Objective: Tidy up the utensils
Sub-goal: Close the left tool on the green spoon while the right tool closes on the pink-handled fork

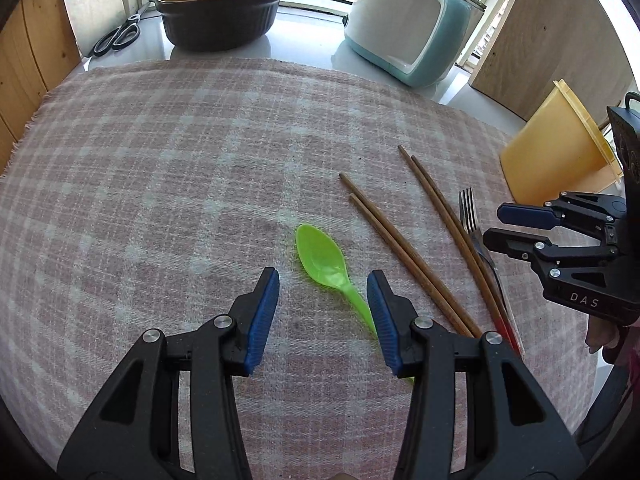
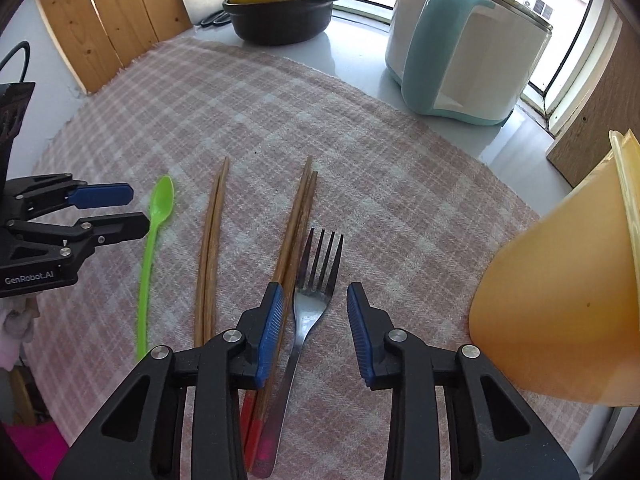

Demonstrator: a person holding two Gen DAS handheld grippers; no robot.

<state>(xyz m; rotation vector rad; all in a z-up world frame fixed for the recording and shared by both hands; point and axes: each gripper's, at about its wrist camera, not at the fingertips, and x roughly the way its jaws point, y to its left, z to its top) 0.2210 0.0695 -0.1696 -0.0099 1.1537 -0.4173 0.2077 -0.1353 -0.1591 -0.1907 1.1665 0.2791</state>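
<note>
left gripper (image 1: 323, 300): jaws wide and holding nothing, low centre of the left wrist view, hovering over the green plastic spoon (image 1: 322, 258); the spoon's handle runs down beneath the right finger, not between the jaws.
right gripper (image 2: 315, 312): jaws wide, nothing held, low centre of the right wrist view, straddling the neck of the metal fork (image 2: 316, 280); the left finger sits over the red-tipped chopsticks (image 2: 296, 224).
utensils: spoon at left, a plain pair of wooden chopsticks (image 2: 212, 240) next, then the red-tipped pair touching or just beside the fork; all lie flat on the checked cloth (image 2: 400, 208).
holder: a yellow plastic cup (image 2: 560, 288) at the right edge of the right wrist view, near the fork; it looks tilted or on its side, though the lens makes this hard to tell.
step in hand: judged to be the first pick-ups, nothing yet sorted.
doing it well: shift the left gripper so the spoon's handle lies between the jaws before closing; the right gripper should clear its left finger of the chopsticks so that only the fork comes up.
risk: thin flat handles on soft cloth may slip or snag.
surface: pale glossy top under the cloth.
room: yellow-lidded dark casserole (image 1: 218, 12), scissors (image 1: 118, 36), white and teal cooker (image 1: 412, 20) along the window at top of frame; wooden panels at both sides.
</note>
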